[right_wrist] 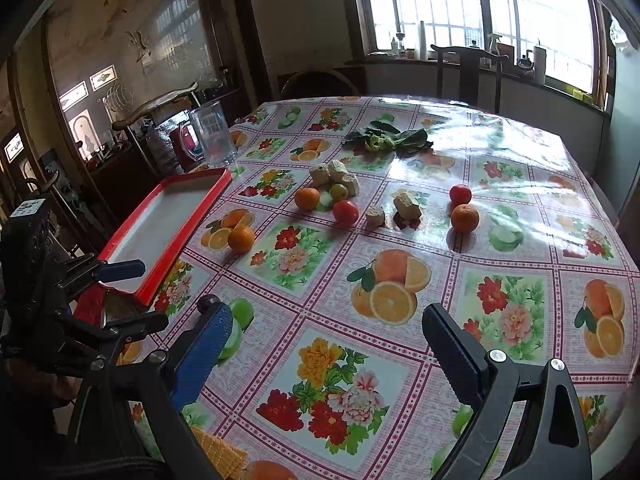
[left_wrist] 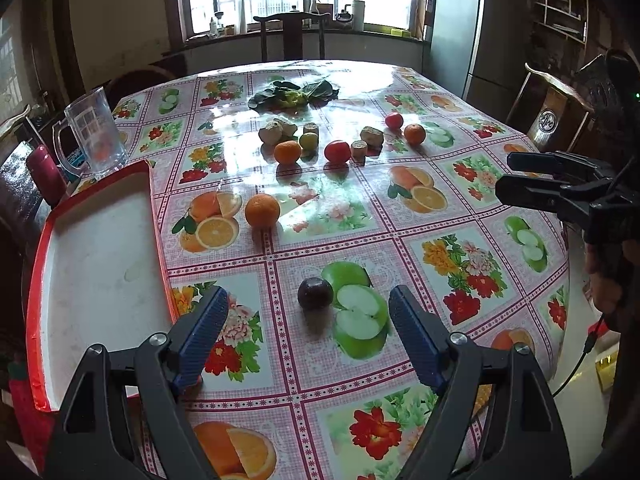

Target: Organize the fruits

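Fruit lies spread over the worktop (left_wrist: pixel 440 208), which has a shiny cloth printed with flowers and cut fruit. The left claw (left_wrist: pixel 308 336) is wide open and holds nothing. A dark plum (left_wrist: pixel 315 293) sits on the cloth just ahead of it, between the two blue pads (left_wrist: pixel 204 332) but not touching them. To the left of the plum is a red tray (left_wrist: pixel 154 216) with a white inside, and it has nothing in it. A big orange (left_wrist: pixel 262 210) sits near the tray's right side. Farther back are another orange (left_wrist: pixel 287 152), a green fruit (left_wrist: pixel 309 141), a red tomato (left_wrist: pixel 337 151) and some pale brown chunks (left_wrist: pixel 276 130). Off to the right are one more tomato (left_wrist: pixel 394 120) and one more orange (left_wrist: pixel 414 134). Green leaves (left_wrist: pixel 292 94) lie near the far edge. A clear jug (left_wrist: pixel 94 136) stands behind the tray.

The right claw (right_wrist: pixel 328 344) is wide open too, with nothing in it, and hangs over the near right part of the worktop. From its camera the plum is hidden.
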Demonstrator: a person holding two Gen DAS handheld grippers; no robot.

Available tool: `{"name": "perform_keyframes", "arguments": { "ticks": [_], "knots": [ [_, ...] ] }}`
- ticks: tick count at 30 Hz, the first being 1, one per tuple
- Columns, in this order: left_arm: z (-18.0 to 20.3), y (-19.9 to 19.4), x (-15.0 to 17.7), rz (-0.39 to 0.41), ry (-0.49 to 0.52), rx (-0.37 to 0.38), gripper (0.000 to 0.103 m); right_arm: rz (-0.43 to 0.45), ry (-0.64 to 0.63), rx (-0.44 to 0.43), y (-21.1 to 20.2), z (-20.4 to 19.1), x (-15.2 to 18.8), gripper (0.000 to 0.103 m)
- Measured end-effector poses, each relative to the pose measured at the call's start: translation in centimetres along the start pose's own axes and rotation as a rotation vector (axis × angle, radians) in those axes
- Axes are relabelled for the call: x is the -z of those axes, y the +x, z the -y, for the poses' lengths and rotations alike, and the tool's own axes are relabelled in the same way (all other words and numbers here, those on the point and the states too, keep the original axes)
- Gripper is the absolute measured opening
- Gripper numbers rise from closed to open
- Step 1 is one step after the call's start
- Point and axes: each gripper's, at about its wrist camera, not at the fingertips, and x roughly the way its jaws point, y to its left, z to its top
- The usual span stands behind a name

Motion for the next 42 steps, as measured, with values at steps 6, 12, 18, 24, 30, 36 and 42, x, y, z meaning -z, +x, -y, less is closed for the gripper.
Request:
{"name": "perform_keyframes", "arguments": {
  "ticks": [6,12,18,24,30,36,42],
  "knots": [
    [0.3,0.7,0.1,-0.012,0.002,-0.002,0.083,-0.005,0.015,0.008,0.2,1.0,0.1,0.096],
    [0.4,1.7,0.4,-0.033,0.005,0.000,0.083,-0.001,0.014,0.028,1.0,2.0,0.2,0.096],
    [-0.5,3.8,0.8,-0.076,-0.025,0.017,0.080,-0.060,0.076,0.055,3.9,4.7,-0.2,0.085],
    [-1.1,6.2,0.9,-0.123,-0.049,0.044,0.065,-0.082,0.141,0.102,7.2,8.1,-1.4,0.080],
    [-0.4,7.1,0.4,-0.116,-0.004,0.031,0.051,-0.092,0.180,0.144,10.4,10.7,-3.2,0.072],
    [-0.8,7.0,0.3,-0.102,0.007,0.059,0.033,-0.105,0.197,0.221,13.8,12.4,-4.9,0.055],
    [-0.6,7.1,0.1,-0.096,0.004,0.091,0.023,-0.082,0.200,0.278,15.6,13.5,-5.8,0.030]
  ]
}}
